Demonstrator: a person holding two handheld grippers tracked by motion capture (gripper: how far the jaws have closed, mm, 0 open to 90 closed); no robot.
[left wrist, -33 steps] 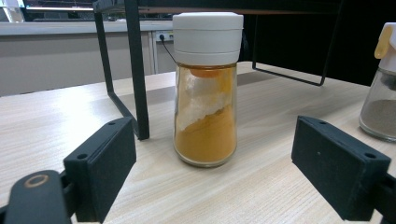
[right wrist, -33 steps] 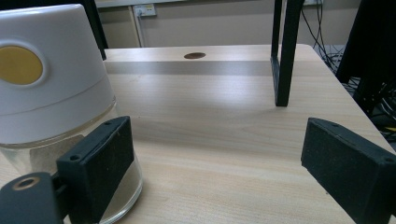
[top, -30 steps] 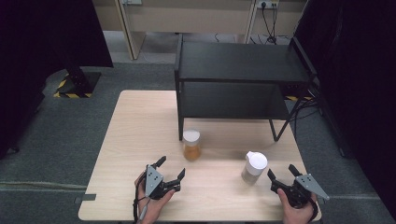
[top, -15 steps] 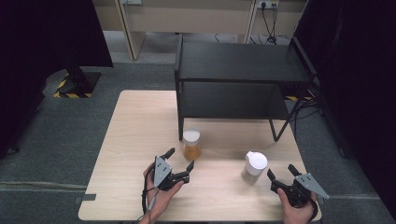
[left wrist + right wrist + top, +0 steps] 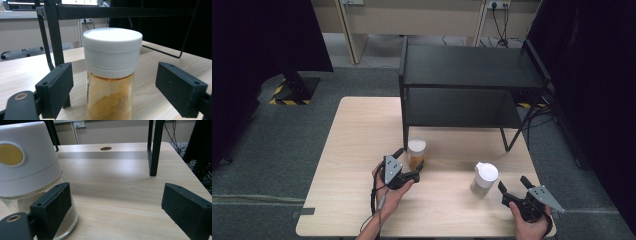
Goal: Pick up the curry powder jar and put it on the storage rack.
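Near the middle of the counter (image 5: 362, 130), just in front of the black shelf rack's (image 5: 467, 75) front left leg, stands the jar of orange-brown powder (image 5: 416, 152) with its flat white lid. Your left tool (image 5: 408, 164) has its jaws spread wide on either side of that jar; in the left gripper view the jar (image 5: 111, 75) sits squarely between the two black pads, with clear air on both sides. So you look to be in the approach step of a grasp, lined up but not yet touching. The next move, as I judge it, calls for closing evenly on the glass body below the lid, keeping the tool level so the jar does not tip or get pushed against the rack leg behind it.

Your right tool (image 5: 517, 189) waits near the front right corner of the counter, jaws also wide and gripping nothing. The second jar (image 5: 484, 178), clear with a white domed cap, stands just beside it; in the right gripper view that jar (image 5: 32, 175) sits off to the left, by the left jaw rather than between the two.

The counter is pale wood, bare apart from the two jars and the rack at its far edge. Grey carpet surrounds it, with dark curtains at both sides and cables trailing behind the rack.
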